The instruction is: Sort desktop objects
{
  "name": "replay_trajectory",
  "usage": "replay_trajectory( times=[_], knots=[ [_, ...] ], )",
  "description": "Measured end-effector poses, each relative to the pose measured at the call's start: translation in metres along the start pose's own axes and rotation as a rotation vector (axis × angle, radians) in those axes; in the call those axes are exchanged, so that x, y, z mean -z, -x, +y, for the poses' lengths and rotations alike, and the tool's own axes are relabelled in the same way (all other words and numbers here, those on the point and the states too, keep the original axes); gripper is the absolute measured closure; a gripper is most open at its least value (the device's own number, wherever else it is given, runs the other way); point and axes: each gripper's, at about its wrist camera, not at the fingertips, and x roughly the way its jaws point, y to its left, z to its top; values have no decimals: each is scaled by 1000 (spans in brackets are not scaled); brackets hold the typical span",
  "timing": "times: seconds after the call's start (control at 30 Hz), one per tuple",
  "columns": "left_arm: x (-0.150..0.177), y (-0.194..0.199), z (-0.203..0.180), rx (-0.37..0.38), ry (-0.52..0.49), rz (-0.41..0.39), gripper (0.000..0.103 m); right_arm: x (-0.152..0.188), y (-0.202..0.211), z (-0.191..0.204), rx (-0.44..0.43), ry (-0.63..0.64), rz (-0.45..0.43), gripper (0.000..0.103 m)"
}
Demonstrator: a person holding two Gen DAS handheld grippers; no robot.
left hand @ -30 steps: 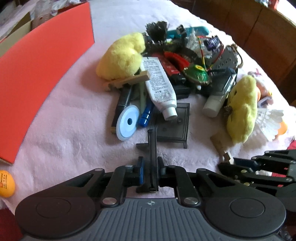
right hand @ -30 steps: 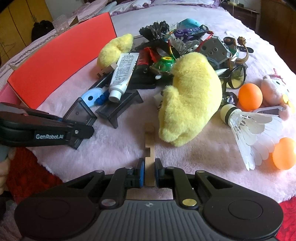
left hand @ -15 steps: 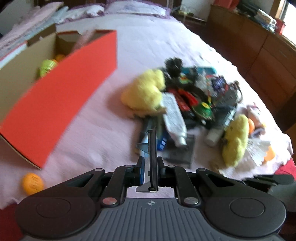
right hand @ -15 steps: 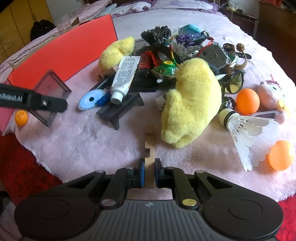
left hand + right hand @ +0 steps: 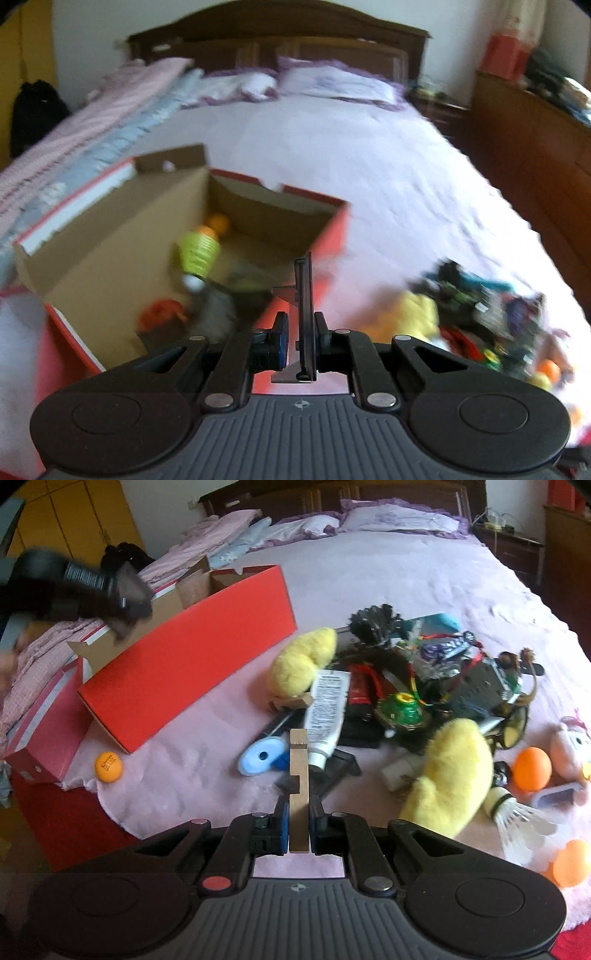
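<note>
Smoky plastic stand (image 5: 305, 314) pinched edge-on in our left gripper (image 5: 300, 345), above red box (image 5: 221, 229), likely for dropping in; our right gripper (image 5: 298, 825) clamps wooden block (image 5: 298, 775) over clutter pile (image 5: 399, 686).

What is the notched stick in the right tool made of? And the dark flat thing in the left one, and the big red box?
The notched stick looks like bare, unpainted wood: pale tan and matte. The dark flat piece seems to be smoky see-through plastic, smooth and thin, though the view is blurred. The red box looks like cardboard: brown inside, with folded flaps and a matte red outside.
</note>
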Motion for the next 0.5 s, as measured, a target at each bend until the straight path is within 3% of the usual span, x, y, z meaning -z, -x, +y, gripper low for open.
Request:
replay_trajectory(
  times=[0.1, 0.17, 0.23, 0.27, 0.37, 0.5],
  knots=[
    [-17, -22, 19, -63, 1, 34, 88, 2, -4, 2, -6, 1, 20, 91],
    [-19, -40, 29, -99, 10, 71, 81, 3, -4, 3, -5, -1, 30, 91],
    [-18, -57, 37, -134, 20, 110, 52, 4, -3, 2, -1, -5, 31, 91],
    [-15, -56, 38, -141, 21, 103, 46, 5, -3, 1, 1, -7, 31, 91],
    [-5, -50, 40, -159, 25, 77, 41, 3, -3, -2, -1, -14, 34, 91],
    [8, -41, 44, -182, 29, 42, 21, -16, -8, 5, -25, 10, 28, 91]
  ],
)
